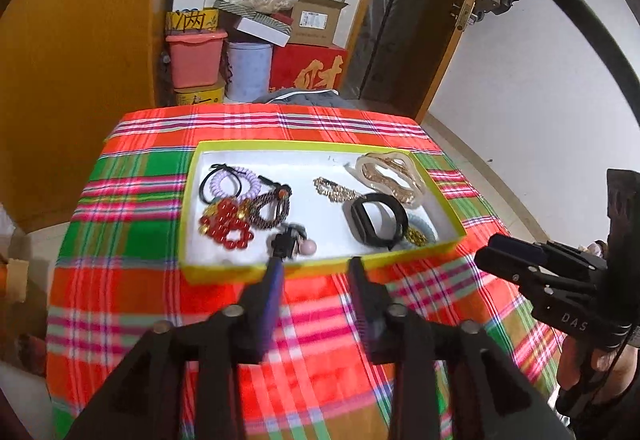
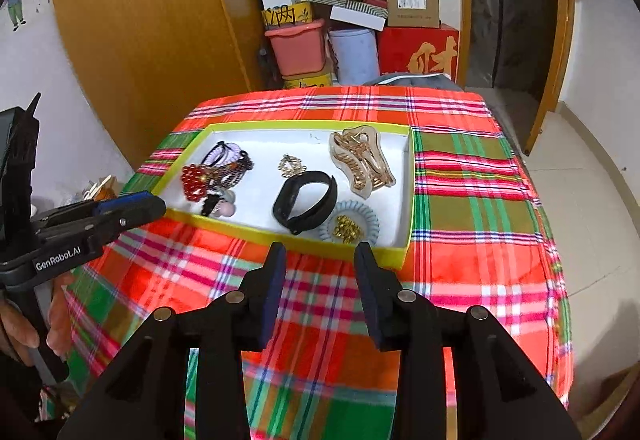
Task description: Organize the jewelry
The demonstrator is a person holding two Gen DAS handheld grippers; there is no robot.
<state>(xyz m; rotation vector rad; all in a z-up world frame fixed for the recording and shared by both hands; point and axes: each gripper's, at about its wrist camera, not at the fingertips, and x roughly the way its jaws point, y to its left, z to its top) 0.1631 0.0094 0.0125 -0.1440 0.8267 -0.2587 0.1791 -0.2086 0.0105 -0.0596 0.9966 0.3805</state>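
Note:
A shallow box with a yellow-green rim (image 1: 320, 266) (image 2: 288, 232) lies on the plaid cloth and holds the jewelry. On its left are a red bead bracelet (image 1: 226, 226) (image 2: 194, 180), a purple coil tie (image 1: 236, 180) and a black tie with a pink bead (image 1: 292, 244) (image 2: 222, 206). A gold chain (image 1: 334, 190) (image 2: 292, 166), a black band (image 1: 376, 218) (image 2: 306, 200), beige-gold hair claws (image 1: 394, 176) (image 2: 362, 160) and a pale blue coil tie (image 2: 352, 226) lie to the right. My left gripper (image 1: 316, 268) (image 2: 156, 206) hovers open at the box's near edge, holding nothing. My right gripper (image 2: 320, 252) (image 1: 486, 256) is open and bare at the near right.
The plaid cloth (image 2: 480, 200) covers a small table whose edges drop off on every side. Behind it stand stacked boxes, a pink tub (image 1: 196, 58) and a red carton (image 2: 416, 54). A wooden wardrobe (image 2: 140, 40) is at the left, a doorway at the right.

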